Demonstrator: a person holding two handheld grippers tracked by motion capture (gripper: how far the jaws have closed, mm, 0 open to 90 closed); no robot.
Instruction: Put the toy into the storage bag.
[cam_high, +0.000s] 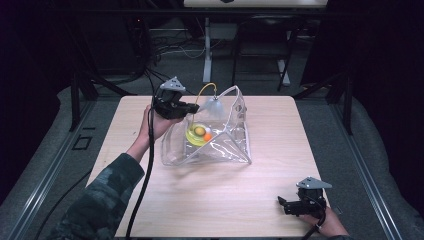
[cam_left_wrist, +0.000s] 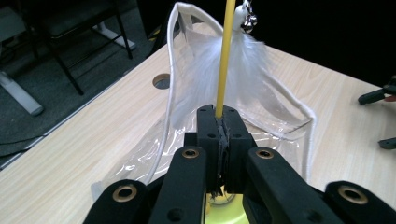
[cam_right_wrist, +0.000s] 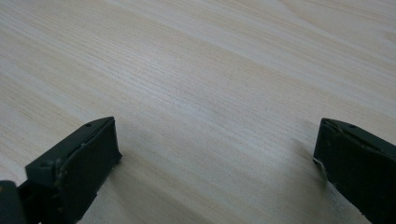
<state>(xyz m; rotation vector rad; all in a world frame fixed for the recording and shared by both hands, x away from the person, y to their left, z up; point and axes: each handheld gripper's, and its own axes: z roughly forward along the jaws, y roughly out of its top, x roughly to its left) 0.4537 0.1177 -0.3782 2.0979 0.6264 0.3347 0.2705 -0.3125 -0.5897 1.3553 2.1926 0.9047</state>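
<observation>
Lit tabletop, dark surroundings; close gripper views slightly soft.

A light wooden desk (cam_high: 225, 200) is standing on grey carpet (cam_high: 380, 165), with a round hole (cam_left_wrist: 161, 81) showing near one edge. Black frame rails (cam_high: 45, 175) are running along both sides. Behind, a white desk leg (cam_high: 207, 50), loose cables (cam_high: 170, 50) and a dark chair (cam_left_wrist: 70, 28) are sitting in dim light.

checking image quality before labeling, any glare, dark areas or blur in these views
High view: the table is lit, the surroundings nearly black; glare streaks on the clear bag. Left gripper view: the yellow rod and feather are sharp, the near gripper body soft. Right gripper view: even light, both jaws slightly blurred, faint shadows on the wood.
</observation>
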